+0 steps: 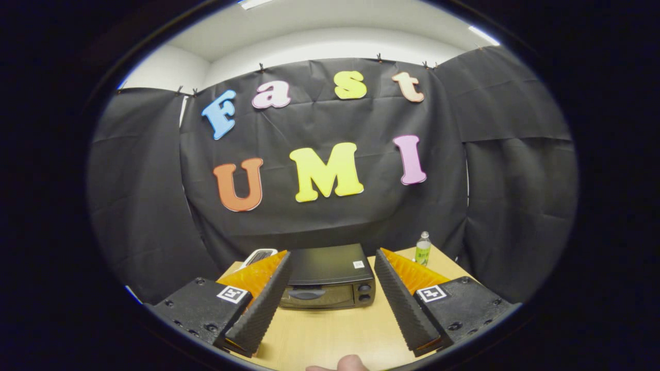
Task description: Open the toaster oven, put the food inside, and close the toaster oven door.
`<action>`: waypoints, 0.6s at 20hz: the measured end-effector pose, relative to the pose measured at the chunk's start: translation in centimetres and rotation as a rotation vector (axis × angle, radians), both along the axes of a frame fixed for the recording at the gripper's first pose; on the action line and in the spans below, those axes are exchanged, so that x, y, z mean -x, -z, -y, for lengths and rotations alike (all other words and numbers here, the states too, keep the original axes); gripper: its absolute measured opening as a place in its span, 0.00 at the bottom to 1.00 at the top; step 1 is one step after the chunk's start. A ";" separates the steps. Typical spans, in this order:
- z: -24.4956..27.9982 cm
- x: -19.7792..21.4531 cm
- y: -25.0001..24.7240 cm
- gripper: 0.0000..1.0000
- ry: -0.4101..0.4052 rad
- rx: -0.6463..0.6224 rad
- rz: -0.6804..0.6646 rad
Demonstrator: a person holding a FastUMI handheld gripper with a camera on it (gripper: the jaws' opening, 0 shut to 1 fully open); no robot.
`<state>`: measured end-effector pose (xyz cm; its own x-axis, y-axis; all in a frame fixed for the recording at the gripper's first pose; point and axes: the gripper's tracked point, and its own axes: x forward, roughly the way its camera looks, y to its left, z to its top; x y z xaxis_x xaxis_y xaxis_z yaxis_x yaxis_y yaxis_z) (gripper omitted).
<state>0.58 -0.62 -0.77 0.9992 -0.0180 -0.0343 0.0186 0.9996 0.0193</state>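
A black toaster oven (330,278) stands on the wooden table (330,330), its glass door shut, a handle across the top of the door and two knobs at its right. My gripper (330,304) hovers above the table short of the oven, open wide, with nothing between the fingers. Seen between the two ribbed black fingers (265,304), the oven lies just beyond their tips. I cannot make out the food.
A small clear bottle with a green label (423,248) stands on the table behind and to the right of the oven. A white object (259,255) peeks out behind the left finger. A fingertip of a person (350,364) shows at the table's near edge.
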 end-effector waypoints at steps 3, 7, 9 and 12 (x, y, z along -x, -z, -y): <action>0.1 -0.1 0.1 1.00 0.000 0.000 0.001; 0.0 -0.4 0.1 1.00 0.000 0.001 -0.003; 0.0 -0.7 0.5 1.00 -0.002 0.000 -0.010; -0.4 -1.7 1.2 1.00 -0.008 0.005 -0.022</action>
<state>2.31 -0.24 -1.94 0.9983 -0.0097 -0.0567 0.0105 0.9998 0.0138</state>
